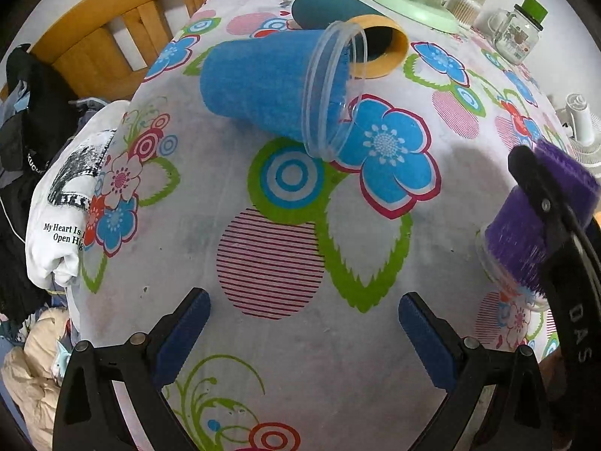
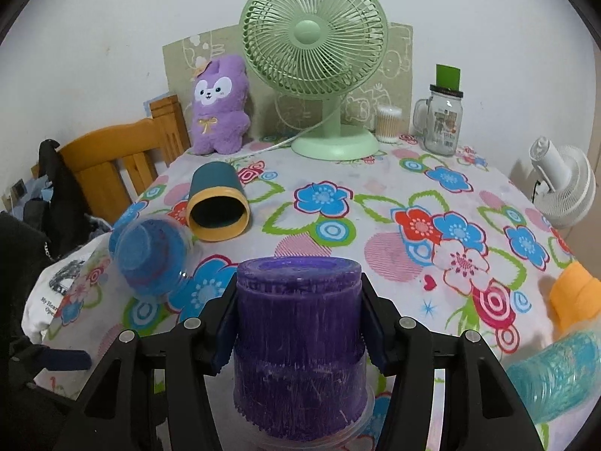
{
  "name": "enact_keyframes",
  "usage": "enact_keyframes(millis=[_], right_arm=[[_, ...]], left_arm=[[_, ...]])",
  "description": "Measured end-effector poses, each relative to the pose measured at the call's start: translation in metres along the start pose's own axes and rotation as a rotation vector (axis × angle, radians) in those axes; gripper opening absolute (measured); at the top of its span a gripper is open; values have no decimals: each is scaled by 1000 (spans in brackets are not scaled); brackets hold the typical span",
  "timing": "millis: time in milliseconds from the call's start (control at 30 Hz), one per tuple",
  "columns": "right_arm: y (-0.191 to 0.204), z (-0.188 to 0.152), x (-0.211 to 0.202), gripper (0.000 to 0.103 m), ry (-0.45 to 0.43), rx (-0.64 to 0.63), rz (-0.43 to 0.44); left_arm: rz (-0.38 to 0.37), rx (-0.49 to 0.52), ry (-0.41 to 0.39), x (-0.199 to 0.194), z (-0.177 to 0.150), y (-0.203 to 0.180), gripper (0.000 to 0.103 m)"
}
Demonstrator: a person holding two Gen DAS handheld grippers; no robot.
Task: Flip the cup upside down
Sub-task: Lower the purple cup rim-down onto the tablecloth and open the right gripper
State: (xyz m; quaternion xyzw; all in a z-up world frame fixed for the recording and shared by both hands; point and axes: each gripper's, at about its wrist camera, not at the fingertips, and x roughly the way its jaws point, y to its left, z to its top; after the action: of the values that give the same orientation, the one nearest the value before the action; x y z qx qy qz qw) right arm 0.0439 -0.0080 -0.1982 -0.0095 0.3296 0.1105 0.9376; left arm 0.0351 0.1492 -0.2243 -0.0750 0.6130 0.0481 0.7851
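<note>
My right gripper (image 2: 298,323) is shut on a purple cup (image 2: 300,345) and holds it upside down, rim low over the flowered tablecloth (image 2: 375,203). It also shows at the right edge of the left wrist view (image 1: 526,225). My left gripper (image 1: 302,323) is open and empty above the cloth. A blue cup (image 1: 263,82) lies on its side ahead of it, clear rim toward the right; it also shows in the right wrist view (image 2: 150,259). A dark teal cup with a yellow rim (image 2: 218,203) lies on its side behind it (image 1: 349,26).
A green fan (image 2: 319,56), a purple plush toy (image 2: 219,105), a glass jar (image 2: 443,120) and a cotton-swab tub (image 2: 388,124) stand at the back. A white fan (image 2: 563,184) stands right, a wooden chair (image 2: 112,161) left. An orange cup (image 2: 574,297) and a turquoise cup (image 2: 556,376) lie at the right.
</note>
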Motion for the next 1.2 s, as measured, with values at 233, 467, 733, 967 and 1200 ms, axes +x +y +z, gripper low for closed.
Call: enact_keyframes(millis=[233,467,733,967,1200], right_arm=[[-1,-4,-3,62,59,17,24],[3,-10,-2,65,136,31,38],[2,-10,-8,85,237,46,25],[4,-7,-17,90,342,50,2],[-1,1,-28,91,452,53,-47]], left_arm=[[-3,6,23,-1,0,1,101],[3,12,57,-1,-4,3,101],[2,29,120,-3,-10,5,101],[7,75,166,-19,-16,0,101],[1,107,174,-43,-18,-7,102]])
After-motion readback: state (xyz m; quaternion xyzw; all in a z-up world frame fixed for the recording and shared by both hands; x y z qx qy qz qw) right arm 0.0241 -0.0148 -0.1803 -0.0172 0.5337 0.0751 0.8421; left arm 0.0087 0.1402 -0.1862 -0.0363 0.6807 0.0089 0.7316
